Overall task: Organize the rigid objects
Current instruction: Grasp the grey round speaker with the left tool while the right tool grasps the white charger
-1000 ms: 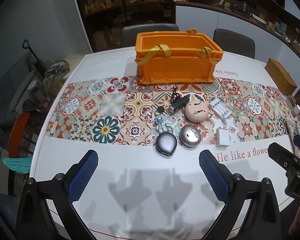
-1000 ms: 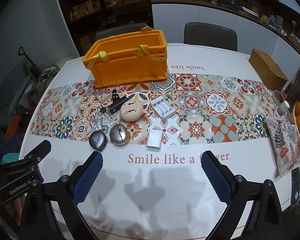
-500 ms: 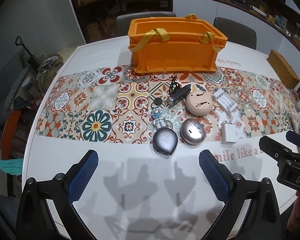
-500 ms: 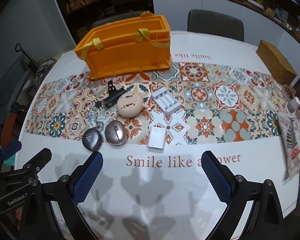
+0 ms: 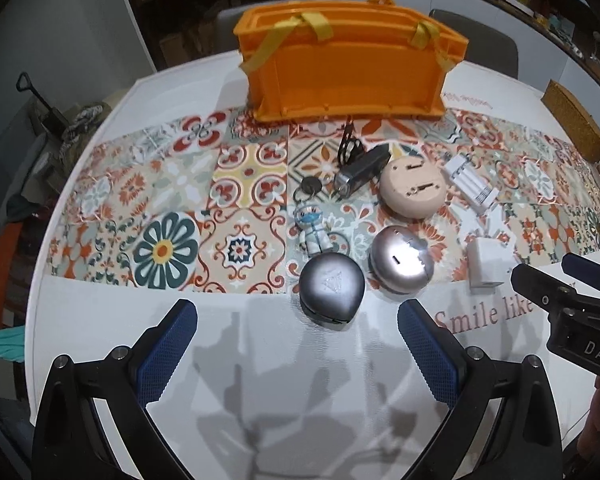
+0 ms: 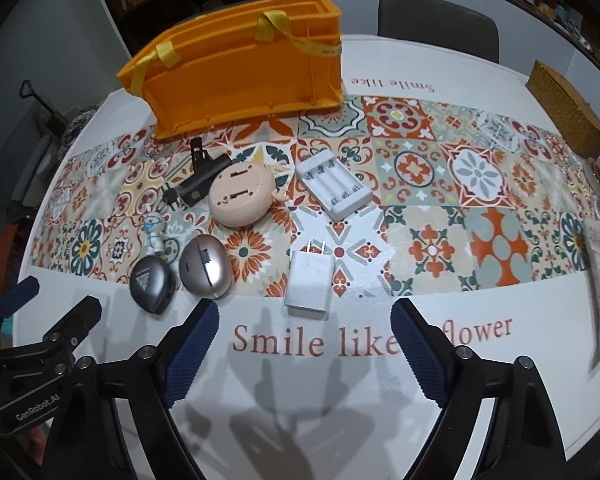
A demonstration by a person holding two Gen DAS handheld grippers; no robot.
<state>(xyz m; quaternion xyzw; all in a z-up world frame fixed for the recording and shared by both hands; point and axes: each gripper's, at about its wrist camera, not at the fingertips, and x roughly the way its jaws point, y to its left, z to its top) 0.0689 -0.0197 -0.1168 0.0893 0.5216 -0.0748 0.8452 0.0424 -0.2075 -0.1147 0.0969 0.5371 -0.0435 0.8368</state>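
Orange plastic crate (image 5: 352,68) with yellow straps stands at the table's (image 5: 260,380) far side, small items clustered before it. Risk: the smooth grey teardrop-shaped case (image 5: 332,288) could slip from a skewed pinch. Left hand-held gripper (image 5: 298,344) and right hand-held gripper (image 6: 304,344) hover low, spread wide, holding nothing.

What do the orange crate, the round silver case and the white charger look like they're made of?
Orange crate: likely rigid moulded plastic, matte, with ribbed walls; its yellow handles look like woven fabric strap.
Round silver case: shiny finish with a bright glare spot, so metal or metallic-coated plastic; the pictures don't tell which.
White charger: smooth, faintly glossy plastic body, with two small metal prongs at its far end.
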